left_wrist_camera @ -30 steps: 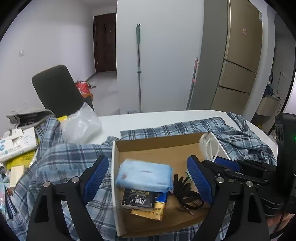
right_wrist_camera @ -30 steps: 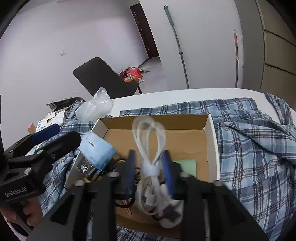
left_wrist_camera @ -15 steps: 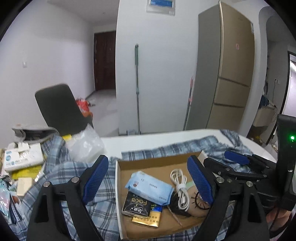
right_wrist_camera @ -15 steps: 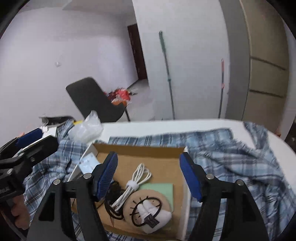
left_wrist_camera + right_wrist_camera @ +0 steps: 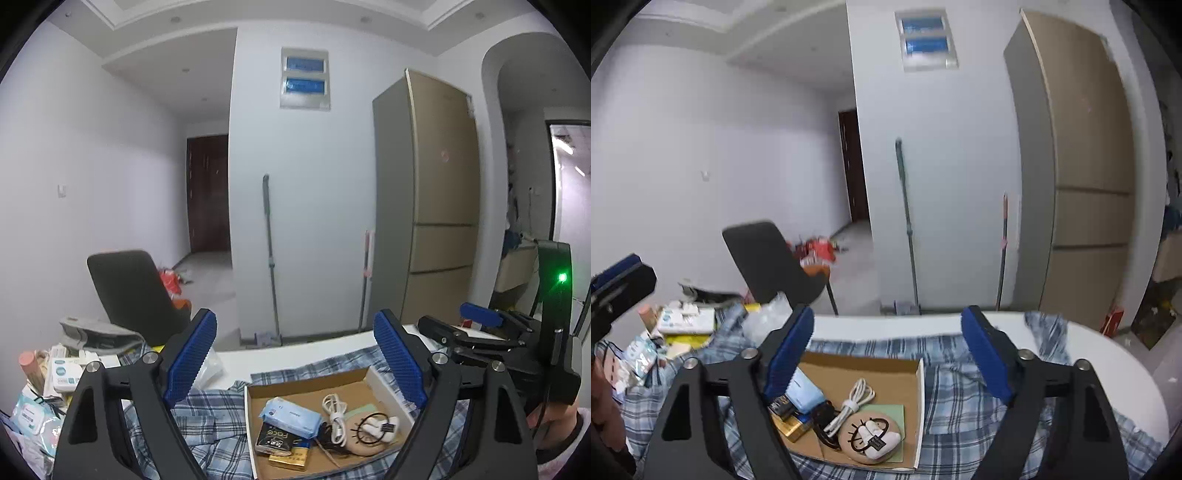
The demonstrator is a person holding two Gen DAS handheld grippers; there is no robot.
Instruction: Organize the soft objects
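A shallow cardboard box [image 5: 354,378] [image 5: 912,406] lies on a blue plaid shirt [image 5: 207,424] [image 5: 964,402] on the white table [image 5: 1108,362]. In it lie a blue tissue pack [image 5: 290,415] [image 5: 805,395], a coiled white cable [image 5: 334,413] [image 5: 851,402], a black packet [image 5: 275,439], a yellow pack [image 5: 290,461], black hair ties and a white plug on a tan round pad [image 5: 871,439]. My left gripper [image 5: 295,358] is open and empty, raised above the box. My right gripper [image 5: 888,354] is open and empty, also raised; it shows at the right of the left wrist view [image 5: 476,325].
Packets, boxes and a clear plastic bag [image 5: 210,365] clutter the table's left end [image 5: 683,325]. A black chair [image 5: 136,291] stands behind the table. A mop [image 5: 271,258] leans on the wall beside a tall beige fridge [image 5: 432,203].
My right gripper let go of the white cable into the box and opened. Both grippers have risen and pulled back from the box.
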